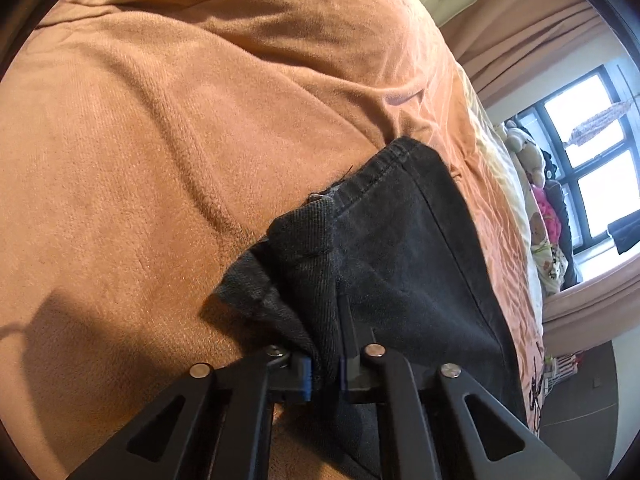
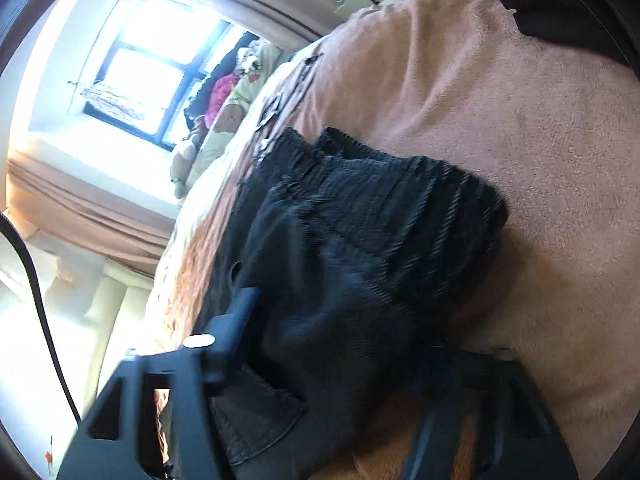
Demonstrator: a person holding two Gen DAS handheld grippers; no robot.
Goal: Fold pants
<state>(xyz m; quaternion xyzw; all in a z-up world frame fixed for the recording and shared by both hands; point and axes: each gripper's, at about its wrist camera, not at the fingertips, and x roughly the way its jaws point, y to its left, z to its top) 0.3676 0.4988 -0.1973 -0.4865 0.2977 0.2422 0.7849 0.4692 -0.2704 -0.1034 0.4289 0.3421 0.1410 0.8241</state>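
Left gripper [image 1: 324, 372], black two-finger tool w/ blue pads: jaws pressed together, pinching a bunched fold of the black corduroy pants [image 1: 400, 248] near a stitched hem edge. Cloth rises out of the pinch in a soft peak, the rest trails away across the orange fleece blanket [image 1: 140, 140] on the bed. Hem end lies flat on the blanket, toward the bed's far edge by the window [image 1: 592, 152].

Right gripper [image 2: 332, 344]: waist end w/ gathered elastic band lies on the blanket just ahead, fabric heaped between the fingers. One finger [image 2: 240, 308] shows clear of blur, the other is smeared; looks clamped on the heap, pants [image 2: 360, 240] bulging over the jaws, but pad contact not plainly shown.

Handling, my read: soft, limp, mid-weight corduroy; ribbed so not slippery, won't break. Sags between grips, so both ends need tension for a clean fold. Best holds: stitched hem and elastic waistband, where layers are thick and won't slide apart.
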